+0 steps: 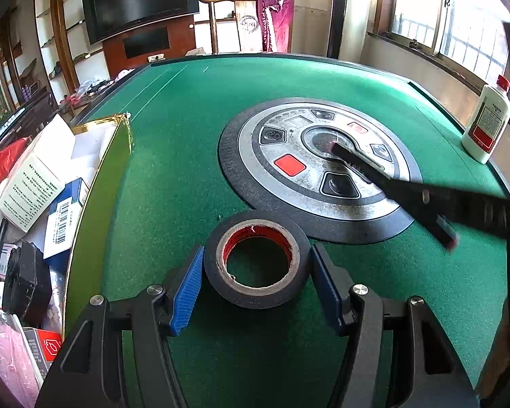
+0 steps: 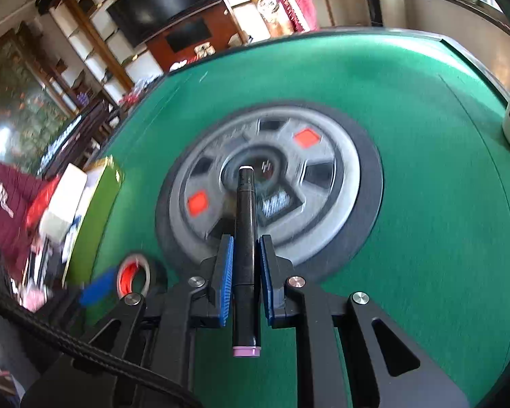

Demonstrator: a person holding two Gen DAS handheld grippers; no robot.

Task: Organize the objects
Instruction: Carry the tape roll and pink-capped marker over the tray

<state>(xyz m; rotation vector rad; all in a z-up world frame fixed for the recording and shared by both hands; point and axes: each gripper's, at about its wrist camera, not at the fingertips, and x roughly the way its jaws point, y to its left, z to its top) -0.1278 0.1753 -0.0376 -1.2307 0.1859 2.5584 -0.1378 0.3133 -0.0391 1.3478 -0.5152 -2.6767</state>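
A black roll of tape (image 1: 256,260) with a red inner core lies flat on the green felt table (image 1: 187,136). My left gripper (image 1: 255,282) is open, its blue pads on either side of the roll, close to it. My right gripper (image 2: 246,265) is shut on a black marker (image 2: 245,238) with pink end caps, held above the round grey centre panel (image 2: 323,170). The marker and right gripper also show in the left wrist view (image 1: 408,187). The tape also shows in the right wrist view (image 2: 136,273).
A green box (image 1: 95,204) with several cartons and packets in it stands at the table's left edge. A white bottle (image 1: 488,122) with a red cap stands at the right edge. The round centre panel (image 1: 319,166) has red buttons.
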